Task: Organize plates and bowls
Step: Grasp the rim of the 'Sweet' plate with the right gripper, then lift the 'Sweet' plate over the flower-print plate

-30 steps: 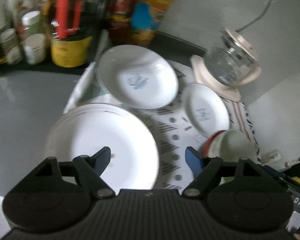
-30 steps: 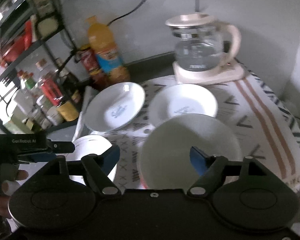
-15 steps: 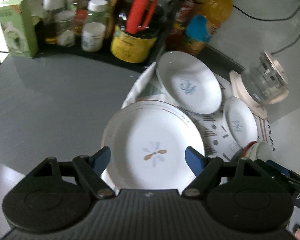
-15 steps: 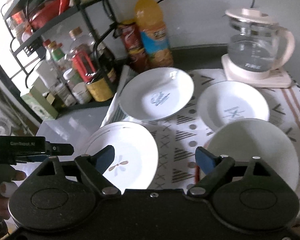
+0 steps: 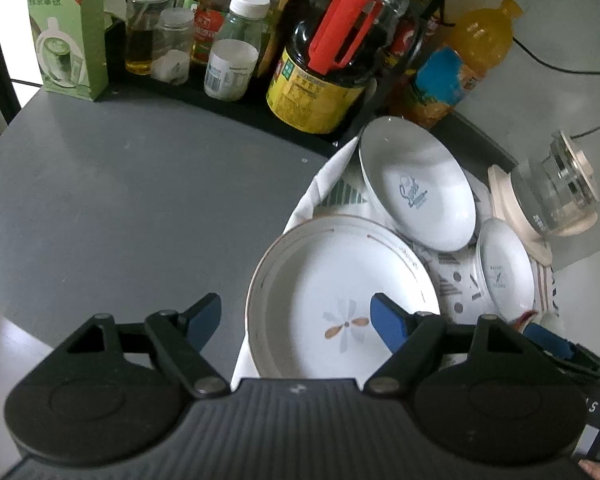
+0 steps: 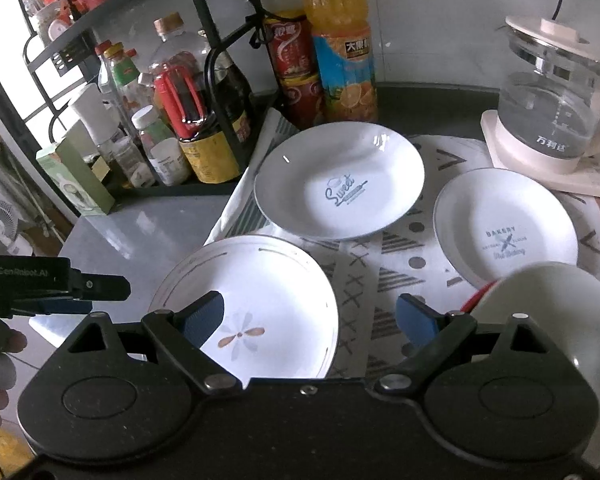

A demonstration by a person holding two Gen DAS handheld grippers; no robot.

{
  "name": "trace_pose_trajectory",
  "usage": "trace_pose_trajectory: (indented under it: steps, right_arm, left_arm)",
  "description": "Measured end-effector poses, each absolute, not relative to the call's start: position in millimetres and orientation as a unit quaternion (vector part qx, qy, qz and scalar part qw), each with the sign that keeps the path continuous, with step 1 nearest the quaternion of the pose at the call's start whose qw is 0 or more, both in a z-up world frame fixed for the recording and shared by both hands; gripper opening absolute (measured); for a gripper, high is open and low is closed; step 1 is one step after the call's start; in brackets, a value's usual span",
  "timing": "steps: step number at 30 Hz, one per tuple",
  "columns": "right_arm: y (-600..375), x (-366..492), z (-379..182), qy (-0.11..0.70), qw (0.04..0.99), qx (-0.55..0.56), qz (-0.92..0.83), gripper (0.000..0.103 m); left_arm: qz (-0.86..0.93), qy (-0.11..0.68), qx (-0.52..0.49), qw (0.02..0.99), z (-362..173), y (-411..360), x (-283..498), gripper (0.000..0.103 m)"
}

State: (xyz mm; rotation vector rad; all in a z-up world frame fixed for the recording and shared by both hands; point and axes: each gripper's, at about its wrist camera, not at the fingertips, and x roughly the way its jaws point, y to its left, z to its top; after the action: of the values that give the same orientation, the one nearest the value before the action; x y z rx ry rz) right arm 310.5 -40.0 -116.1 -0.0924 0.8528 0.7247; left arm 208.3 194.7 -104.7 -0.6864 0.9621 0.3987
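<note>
Item 1: large white round plate with a pale flower motif (image 6: 260, 300), on the patterned white cloth (image 6: 380, 272) at the grey countertop's (image 5: 120, 200) edge; its near rim is cut off by both gripper bodies.

Item 2: white shallow dish lettered "Sweet" (image 6: 340, 184), at 12 o'clock from item 1, just beside it.

Item 3: smaller white dish lettered "Bakery" (image 6: 504, 228), at 2 o'clock from item 1; its near edge is hidden by item 4.

Item 4: white bowl with a red trace beneath (image 6: 548, 312), at 3 o'clock, blurred and half hidden by the right gripper's body.

Left gripper (image 5: 296, 320): jaws spread, empty, straddling item 1's left rim from above.

Right gripper (image 6: 312, 316): jaws opening, nothing between them, above item 1's right rim.

Glass kettle on a cream base (image 6: 552, 92): at 1 o'clock, well apart.
</note>
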Motion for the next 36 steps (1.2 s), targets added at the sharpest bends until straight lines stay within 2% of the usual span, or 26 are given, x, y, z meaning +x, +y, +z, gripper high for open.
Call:
trace_pose_trajectory:
  steps: [5,14,25,32,35,36]
  right_arm:
    - [-33.2,326.5,-118.5,0.398,0.856,-0.041,0.327,0.089]
    - [-21.0,372.4,-133.2,0.42,0.86,0.002,0.29,0.069]
    - [-6.3,423.6,-166.0,0.47,0.847,0.067,0.238,0.051]
    - [3.8,446.8,-189.3,0.504,0.839,0.064,0.197,0.048]
    - [3.9,456.2,-197.8,0.512,0.834,0.079,0.188,0.045]
    - [3.8,458.2,-200.2,0.517,0.831,0.084,0.185,0.041]
  left_arm:
    - [0.188,0.44,-0.328,0.815,-108.8,201.2,219.9,0.08]
    - [0.178,0.417,-0.344,0.822,-119.3,209.1,264.5,0.075]
    - [0.155,0.419,-0.354,0.822,-156.4,209.0,330.7,0.057]
    - [0.161,0.431,-0.357,0.813,-178.2,204.7,360.7,0.052]
    - [0.168,0.436,-0.364,0.805,-187.3,205.7,369.2,0.045]
    - [0.17,0.438,-0.367,0.803,-190.6,205.9,372.1,0.042]
